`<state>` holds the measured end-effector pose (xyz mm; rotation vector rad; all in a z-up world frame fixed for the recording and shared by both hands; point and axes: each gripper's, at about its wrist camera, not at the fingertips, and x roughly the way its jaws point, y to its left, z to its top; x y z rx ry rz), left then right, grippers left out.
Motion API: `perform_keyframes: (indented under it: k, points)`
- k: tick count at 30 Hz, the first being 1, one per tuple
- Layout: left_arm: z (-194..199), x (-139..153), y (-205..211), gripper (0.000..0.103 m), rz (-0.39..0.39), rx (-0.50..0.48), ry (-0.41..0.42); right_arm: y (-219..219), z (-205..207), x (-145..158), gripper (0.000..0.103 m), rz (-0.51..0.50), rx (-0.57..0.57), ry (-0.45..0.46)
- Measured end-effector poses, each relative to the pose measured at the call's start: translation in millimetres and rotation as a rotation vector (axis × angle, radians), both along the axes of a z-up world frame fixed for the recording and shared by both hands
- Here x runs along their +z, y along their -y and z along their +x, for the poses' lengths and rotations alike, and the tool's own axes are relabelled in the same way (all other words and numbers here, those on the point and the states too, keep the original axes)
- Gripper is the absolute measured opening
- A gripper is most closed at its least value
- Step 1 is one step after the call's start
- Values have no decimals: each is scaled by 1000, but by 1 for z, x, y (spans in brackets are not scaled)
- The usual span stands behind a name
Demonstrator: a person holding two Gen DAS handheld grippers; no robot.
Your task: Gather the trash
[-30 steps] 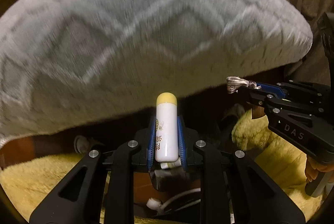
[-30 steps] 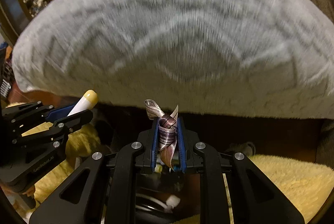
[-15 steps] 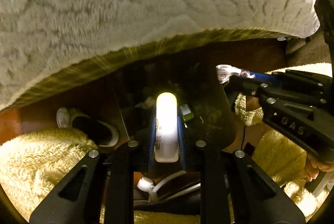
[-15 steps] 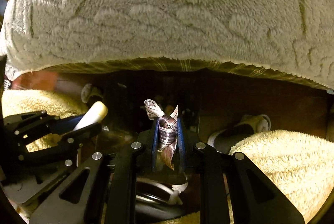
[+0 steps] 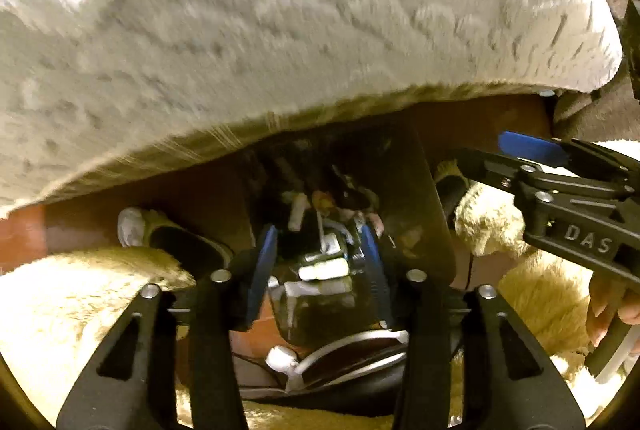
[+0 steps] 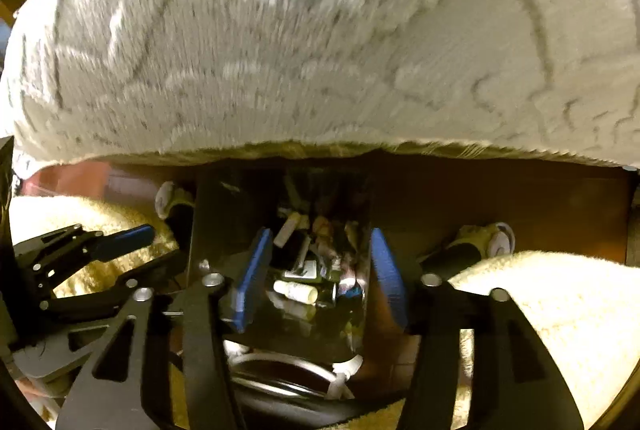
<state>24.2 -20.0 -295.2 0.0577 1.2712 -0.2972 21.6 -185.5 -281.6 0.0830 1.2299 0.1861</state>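
Observation:
A dark trash bin [image 5: 424, 197] stands on the floor below both grippers, with several bits of trash inside. The white tube with the yellow cap [image 6: 295, 292] lies in the bin among them; it also shows in the left wrist view [image 5: 322, 271]. My left gripper [image 5: 318, 250] is open and empty above the bin. My right gripper [image 6: 318, 262] is open and empty above the bin [image 6: 200, 222]. The right gripper shows at the right of the left wrist view [image 5: 532, 153]. The left gripper shows at the left of the right wrist view [image 6: 132, 250].
A thick grey-white patterned blanket [image 5: 280, 29] hangs over the top of both views [image 6: 320, 29]. Yellow fluffy fabric [image 5: 60, 310] lies at both sides of the bin [image 6: 560, 310]. Slippers [image 5: 168, 234] lie on the brown floor left and right [image 6: 484, 242].
Both grippers have opened. The tube has left the left gripper and the crumpled wrapper has left the right gripper; the tube now lies in the bin. The views have tilted further down.

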Motion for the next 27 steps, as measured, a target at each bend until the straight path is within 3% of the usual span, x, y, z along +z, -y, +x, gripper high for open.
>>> perform_keyframes:
  k: [2,4,7,15,19,27]
  points:
    - [-2,14,-3,61,8,11,44,5,-3,16,89,-13,-21,48]
    - [-4,31,-7,79,-6,32,94,12,-6,28,100,-26,-36,92]
    - [-12,66,-15,95,-14,66,197,23,-14,57,100,-63,-73,175]
    - [-36,175,-24,95,3,155,527,47,-42,159,100,-140,-165,478]
    - [-41,217,-29,95,-12,182,652,53,-55,204,100,-159,-197,609]
    - [-54,265,-22,95,-33,155,786,55,-69,256,100,-161,-231,750]
